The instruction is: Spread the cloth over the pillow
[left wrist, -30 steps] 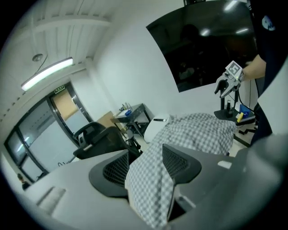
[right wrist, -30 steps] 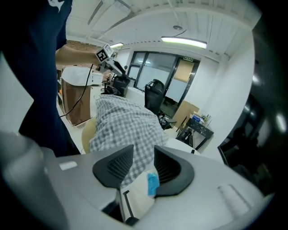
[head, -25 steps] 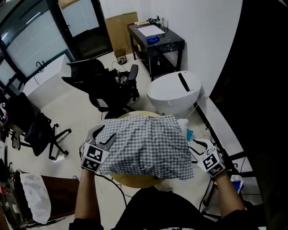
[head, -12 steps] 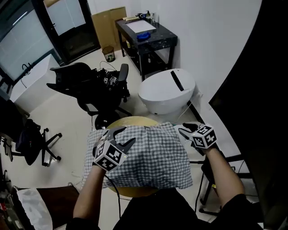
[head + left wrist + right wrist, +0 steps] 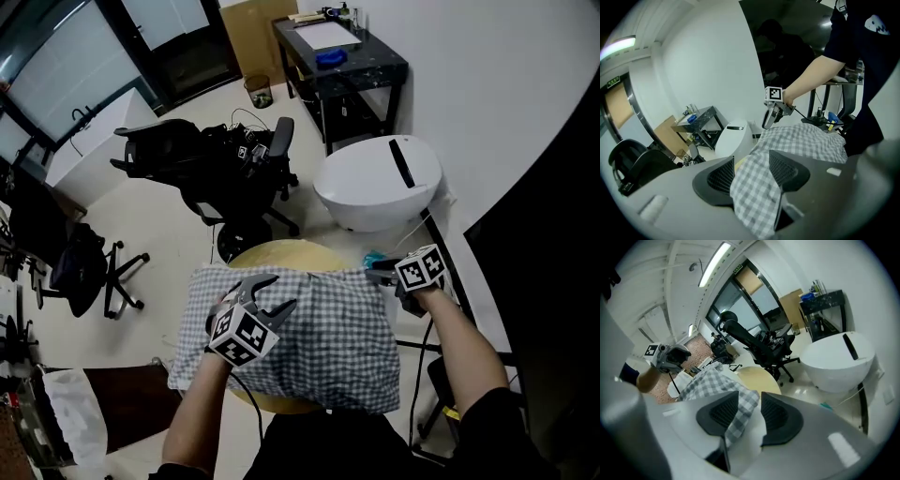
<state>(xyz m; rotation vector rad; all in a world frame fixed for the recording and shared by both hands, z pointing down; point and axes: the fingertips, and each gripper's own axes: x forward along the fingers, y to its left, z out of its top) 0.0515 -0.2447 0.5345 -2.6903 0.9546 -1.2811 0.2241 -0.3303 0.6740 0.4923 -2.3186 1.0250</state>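
Observation:
A grey-and-white checked cloth [image 5: 328,328] lies over the pillow on a round wooden table [image 5: 281,255]; the pillow is almost wholly hidden under it. My left gripper [image 5: 281,292] rests on the cloth's left part, and a fold of cloth [image 5: 752,187] is pinched between its jaws [image 5: 752,173]. My right gripper [image 5: 373,274] is at the far right corner. There its jaws [image 5: 749,413] are shut on the cloth's corner [image 5: 738,411], with white pillow stuff [image 5: 750,437] between them too. Each gripper shows in the other's view: the right gripper [image 5: 769,119], the left gripper [image 5: 670,357].
A white rounded bin [image 5: 380,183] stands just beyond the table, a black desk [image 5: 342,56] behind it. A black office chair [image 5: 216,159] with cables sits far left of the table, another chair [image 5: 84,267] at the left. A dark wall and a metal stand [image 5: 427,375] flank my right.
The left gripper moved from the cloth's left edge inward onto its top. The right gripper travelled from the near right side up to the far right corner.

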